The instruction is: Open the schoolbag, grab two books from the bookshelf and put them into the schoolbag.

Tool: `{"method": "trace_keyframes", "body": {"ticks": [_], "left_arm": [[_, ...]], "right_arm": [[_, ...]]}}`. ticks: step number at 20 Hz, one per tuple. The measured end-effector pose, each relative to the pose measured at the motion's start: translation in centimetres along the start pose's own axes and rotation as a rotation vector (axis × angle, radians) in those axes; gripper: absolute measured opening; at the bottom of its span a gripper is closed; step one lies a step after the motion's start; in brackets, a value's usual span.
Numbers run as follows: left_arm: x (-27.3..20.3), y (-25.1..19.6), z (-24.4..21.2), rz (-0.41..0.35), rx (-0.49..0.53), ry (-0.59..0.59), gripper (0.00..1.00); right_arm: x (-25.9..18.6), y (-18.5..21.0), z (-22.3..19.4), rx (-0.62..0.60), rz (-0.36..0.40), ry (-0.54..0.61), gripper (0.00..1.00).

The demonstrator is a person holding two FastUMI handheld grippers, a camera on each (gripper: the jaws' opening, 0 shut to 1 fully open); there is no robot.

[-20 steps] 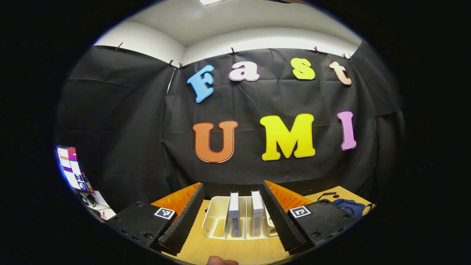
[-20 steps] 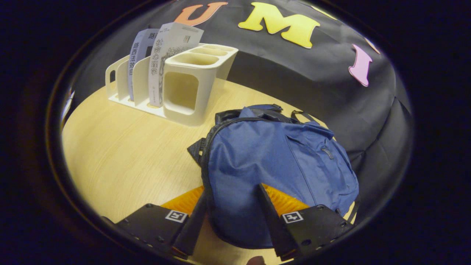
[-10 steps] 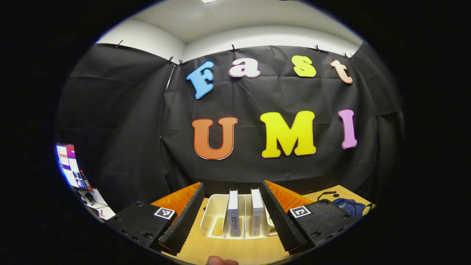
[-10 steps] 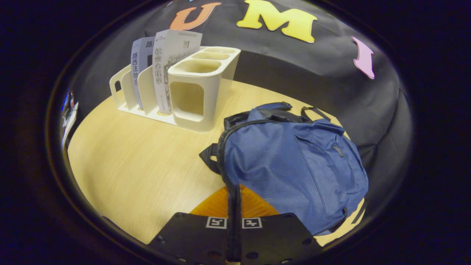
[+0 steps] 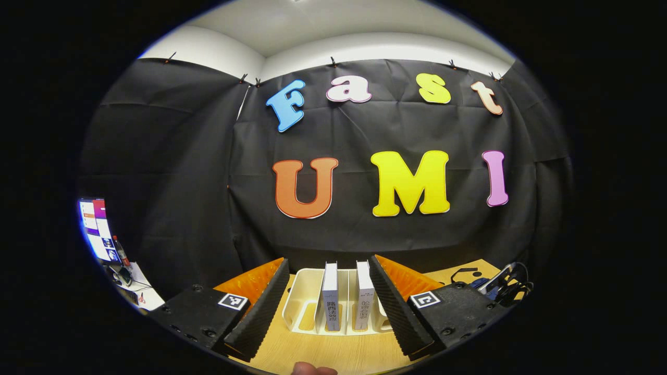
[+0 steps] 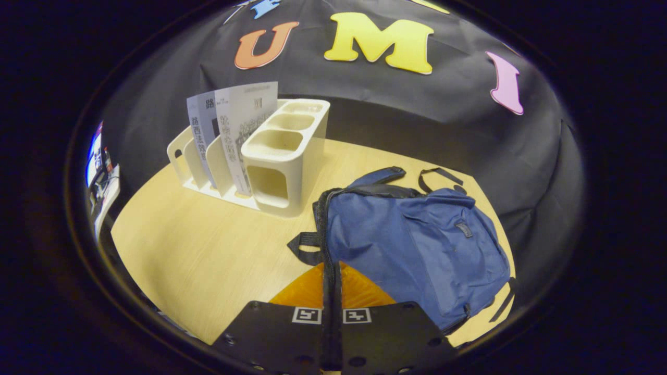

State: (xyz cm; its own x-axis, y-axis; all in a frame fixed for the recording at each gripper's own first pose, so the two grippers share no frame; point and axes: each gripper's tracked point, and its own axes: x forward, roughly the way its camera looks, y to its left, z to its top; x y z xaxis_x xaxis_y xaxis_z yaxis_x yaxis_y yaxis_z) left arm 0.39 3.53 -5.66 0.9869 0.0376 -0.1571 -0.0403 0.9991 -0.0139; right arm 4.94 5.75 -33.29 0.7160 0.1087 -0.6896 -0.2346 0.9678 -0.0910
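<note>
1. The right gripper (image 6: 331, 273) is clenched at the bag's (image 6: 417, 250) zipper edge (what it pinches is unclear); the bag looks unopened.
2. The left gripper (image 5: 329, 307) gapes, empty, before both books (image 5: 330, 297) in the shelf (image 5: 299, 302).

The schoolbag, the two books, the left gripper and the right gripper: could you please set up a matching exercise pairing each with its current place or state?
Things:
1. schoolbag
2. two books
3. left gripper
4. right gripper

States:
A. fingers spread wide, facing the bookshelf
B. standing upright in the bookshelf slots
C. fingers closed together at the bag's zipper edge
D. lying on the wooden table, beside the bookshelf

Pairs: 1-D, 2-B, 3-A, 4-C
</note>
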Motion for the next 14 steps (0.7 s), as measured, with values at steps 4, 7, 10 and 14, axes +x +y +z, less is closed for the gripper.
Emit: {"method": "trace_keyframes", "body": {"ticks": [4, 7, 10, 14], "left_arm": [[0.6, -0.7, -0.9, -0.009, -0.01, 0.028, 0.97], [1.3, -1.3, -1.3, -0.02, -0.027, 0.046, 0.97], [2.4, -2.1, -1.9, -0.033, -0.026, 0.073, 0.98], [4.4, -3.3, -2.3, -0.061, -0.036, 0.117, 0.98]], "right_arm": [[-2.5, -2.8, 2.1, -0.031, -0.04, -0.033, 0.0], [-4.4, -5.2, 3.7, -0.054, -0.074, -0.059, 0.0], [-6.2, -7.9, 5.2, -0.056, -0.104, -0.083, 0.0], [-7.9, -12.1, 6.6, -0.031, -0.151, -0.1, 0.0]]}}
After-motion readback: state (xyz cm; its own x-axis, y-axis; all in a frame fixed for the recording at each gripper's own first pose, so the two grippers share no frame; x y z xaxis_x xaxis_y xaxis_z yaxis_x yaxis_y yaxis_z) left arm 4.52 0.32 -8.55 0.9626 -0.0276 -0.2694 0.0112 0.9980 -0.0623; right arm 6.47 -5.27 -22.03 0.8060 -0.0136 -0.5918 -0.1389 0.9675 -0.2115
